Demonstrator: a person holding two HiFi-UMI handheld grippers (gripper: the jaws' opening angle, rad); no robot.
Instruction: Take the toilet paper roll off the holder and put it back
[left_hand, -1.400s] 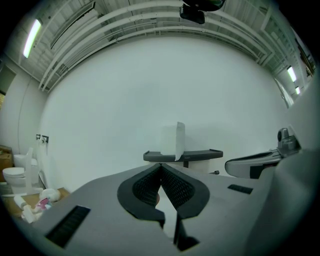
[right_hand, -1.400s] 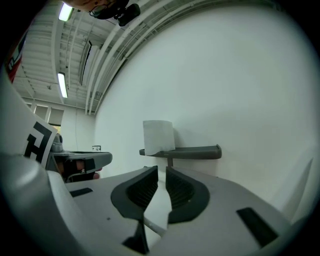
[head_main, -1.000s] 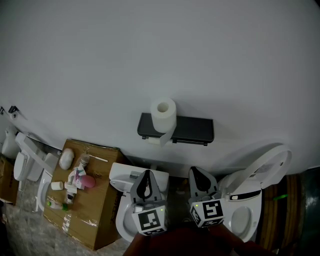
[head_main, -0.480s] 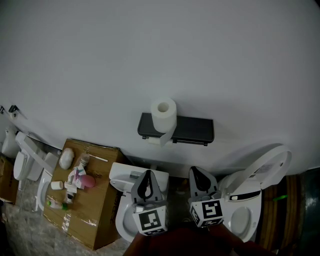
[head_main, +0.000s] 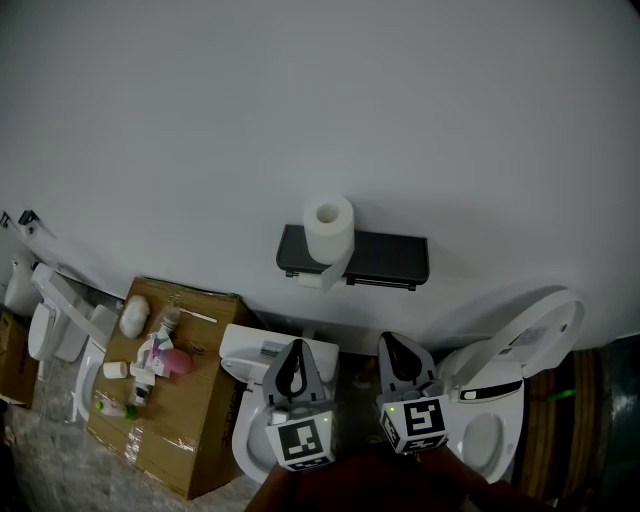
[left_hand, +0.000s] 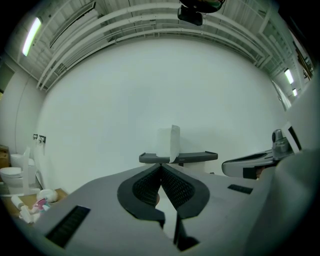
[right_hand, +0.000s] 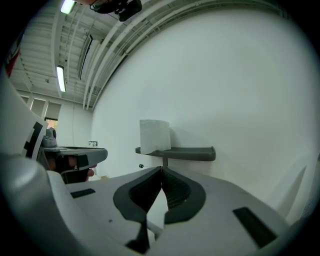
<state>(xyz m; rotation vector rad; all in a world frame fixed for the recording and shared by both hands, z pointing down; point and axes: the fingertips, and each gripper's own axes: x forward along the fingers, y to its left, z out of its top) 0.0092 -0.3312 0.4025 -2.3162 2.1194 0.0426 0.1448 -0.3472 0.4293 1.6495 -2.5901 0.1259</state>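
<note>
While we held both grippers low and side by side, the left gripper (head_main: 297, 348) showed its fingers (left_hand: 150, 182) clenched tip to tip, with nothing between them. The right gripper (head_main: 391, 342) read the same in its own view: fingers (right_hand: 175, 189) clenched, empty.

Just beyond and below them we noted a white toilet (head_main: 245, 365) under the left gripper. A second toilet (head_main: 530, 335) stood to the right with its lid raised. Left of these, a cardboard box (head_main: 205, 440) carried small bottles and toiletries.

Farthest, on the white wall, we logged the dark holder (head_main: 385, 258) with its flat shelf top. The toilet paper roll (head_main: 328, 228) stood upright on the shelf's left end. A loose sheet hung over the front edge. The roll was well apart from both grippers.
</note>
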